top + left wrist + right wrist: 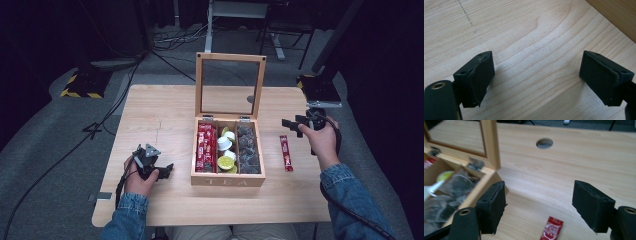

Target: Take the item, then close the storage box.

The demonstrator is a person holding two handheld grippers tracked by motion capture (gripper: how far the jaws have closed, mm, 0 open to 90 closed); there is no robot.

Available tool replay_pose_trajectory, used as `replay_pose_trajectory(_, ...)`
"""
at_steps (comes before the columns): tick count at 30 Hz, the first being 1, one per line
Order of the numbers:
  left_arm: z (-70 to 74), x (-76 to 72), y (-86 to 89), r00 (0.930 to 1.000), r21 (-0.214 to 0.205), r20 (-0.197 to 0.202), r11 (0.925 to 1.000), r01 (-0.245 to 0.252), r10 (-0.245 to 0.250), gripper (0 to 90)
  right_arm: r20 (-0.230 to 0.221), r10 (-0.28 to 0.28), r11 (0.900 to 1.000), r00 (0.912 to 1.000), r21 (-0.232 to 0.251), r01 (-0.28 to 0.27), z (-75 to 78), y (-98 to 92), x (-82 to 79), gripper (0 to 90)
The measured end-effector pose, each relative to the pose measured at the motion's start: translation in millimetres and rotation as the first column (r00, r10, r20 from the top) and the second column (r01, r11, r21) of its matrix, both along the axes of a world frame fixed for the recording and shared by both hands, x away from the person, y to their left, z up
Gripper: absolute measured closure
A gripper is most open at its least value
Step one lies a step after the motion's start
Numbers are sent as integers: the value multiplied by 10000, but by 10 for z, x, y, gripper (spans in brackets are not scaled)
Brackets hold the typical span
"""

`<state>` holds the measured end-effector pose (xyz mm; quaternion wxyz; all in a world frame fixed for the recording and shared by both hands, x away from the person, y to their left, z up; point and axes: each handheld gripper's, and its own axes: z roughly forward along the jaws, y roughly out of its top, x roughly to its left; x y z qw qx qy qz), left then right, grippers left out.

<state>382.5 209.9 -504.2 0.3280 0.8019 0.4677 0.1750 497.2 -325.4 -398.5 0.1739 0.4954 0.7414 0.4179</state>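
Observation:
An open wooden tea box (pixel 228 180) stands mid-table with its glass lid (pixel 230 85) upright. Its left compartment holds red sachets (pixel 205 147), the middle one yellow and white capsules (pixel 226 155), the right one grey packets (pixel 248 149). One red sachet (pixel 285 152) lies on the table to the right of the box; its end (pixel 552 227) shows low between my right jaws. My right gripper (pixel 290 125) (pixel 540 195) is open, hovering just behind that sachet beside the box wall (pixel 477 192). My left gripper (pixel 167 171) (pixel 537 65) is open and empty over bare wood left of the box.
The light wooden table (pixel 160 115) has a round cable hole (pixel 544 143) behind the box on the right. A corner of the box (pixel 619 15) lies ahead of my left jaws. Cables and stands sit on the grey floor beyond the table (pixel 170 40).

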Motion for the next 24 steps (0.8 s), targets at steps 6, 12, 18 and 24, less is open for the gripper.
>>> replay_pose_trajectory(6,0,2,-1,10000,7,17,10000,11,-11,132,745,420,9988,9963,208,-436,255,93,-51,266)
replay_pose_trajectory(12,0,-14,-7,9999,0,-2,9999,-106,106,133,1461,696,9967,9868,307,-748,460,190,-85,261)
replay_pose_trajectory(18,-1,-7,-6,10000,3,14,10000,-98,98,131,1784,896,9945,9799,379,-978,634,292,-64,254)
replay_pose_trajectory(24,-1,-6,-5,10000,-1,9,10000,-99,99,131,1790,999,9939,9788,277,-1066,738,395,60,253)
